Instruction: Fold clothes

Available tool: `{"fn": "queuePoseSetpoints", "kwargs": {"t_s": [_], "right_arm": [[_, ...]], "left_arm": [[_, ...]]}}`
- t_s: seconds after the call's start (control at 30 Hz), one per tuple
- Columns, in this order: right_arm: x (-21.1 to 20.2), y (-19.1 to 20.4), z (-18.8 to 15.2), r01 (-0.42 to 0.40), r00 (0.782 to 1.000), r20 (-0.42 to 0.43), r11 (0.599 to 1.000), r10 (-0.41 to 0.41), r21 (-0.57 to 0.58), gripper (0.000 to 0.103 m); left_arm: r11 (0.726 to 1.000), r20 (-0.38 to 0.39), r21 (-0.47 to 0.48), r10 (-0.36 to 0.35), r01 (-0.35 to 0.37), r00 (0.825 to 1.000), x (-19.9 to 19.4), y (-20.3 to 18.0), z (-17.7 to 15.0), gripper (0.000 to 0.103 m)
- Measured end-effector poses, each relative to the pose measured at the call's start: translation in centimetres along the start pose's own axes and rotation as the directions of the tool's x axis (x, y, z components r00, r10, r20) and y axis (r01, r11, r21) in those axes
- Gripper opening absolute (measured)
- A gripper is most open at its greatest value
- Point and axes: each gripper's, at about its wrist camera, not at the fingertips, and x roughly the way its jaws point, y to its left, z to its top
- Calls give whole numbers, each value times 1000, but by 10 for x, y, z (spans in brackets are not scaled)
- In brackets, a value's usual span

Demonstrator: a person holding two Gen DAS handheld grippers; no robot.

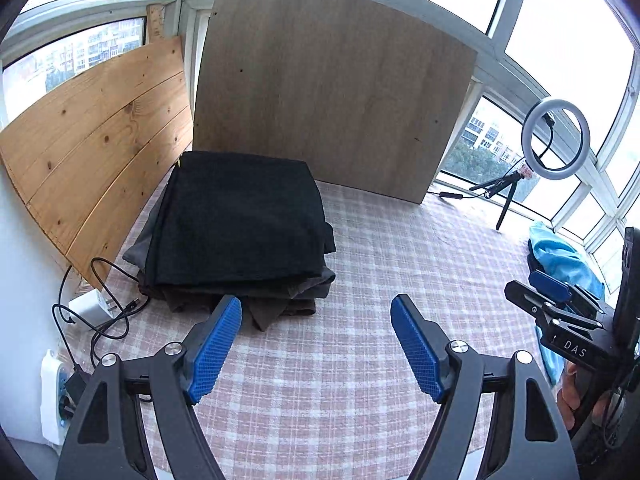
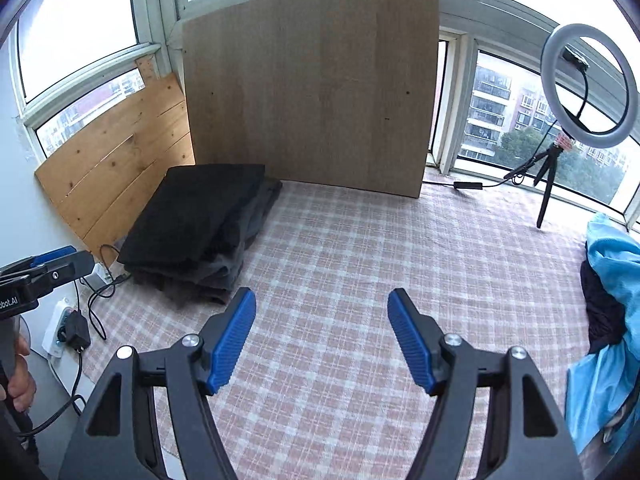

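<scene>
- Black folded cloth tops the stack of folded clothes (image 1: 240, 232), which sits at the far left of the checked surface (image 1: 380, 280), against the pine plank panel (image 1: 96, 160) and the brown board (image 1: 332, 96); its long axis runs away from the cameras toward the board.
- Lower layers of the stack are grey and brown, showing only as edges under the black piece; how many garments lie there is hard to tell.
- Blue garment (image 2: 608, 320) lies bunched at the right edge of the surface over something dark, both cut off by the frame, so their shape is unclear.
- Left gripper (image 1: 316, 344) hovers just in front of the stack, jaws spread wide with nothing between them; its left pad overlaps the stack's near edge in view.
- Right gripper (image 2: 322, 336) hovers over bare checked cloth, jaws likewise released and holding nothing.
- Ring light (image 2: 588, 84) on a small tripod stands at the far right by the window.
- White charger (image 1: 90, 306) and black cables lie left of the stack, beside a power strip (image 1: 54, 396) partly cut off.
</scene>
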Motion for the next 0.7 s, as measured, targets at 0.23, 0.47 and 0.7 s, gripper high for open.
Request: {"fn": "queuePoseSetpoints", "kwargs": {"t_s": [0.23, 0.47, 0.7], "right_arm": [[-24, -13, -21, -5, 1000, 9, 998, 4, 55, 68], [-42, -7, -31, -4, 999, 33, 1000, 3, 30, 68], [-51, -2, -38, -2, 999, 37, 1000, 2, 8, 68]], "left_arm": [[1000, 3, 11, 14, -14, 1000, -21, -12, -17, 76], [1000, -7, -24, 7, -7, 1000, -32, -11, -24, 76], [998, 12, -62, 15, -14, 1000, -45, -6, -28, 76]]}}
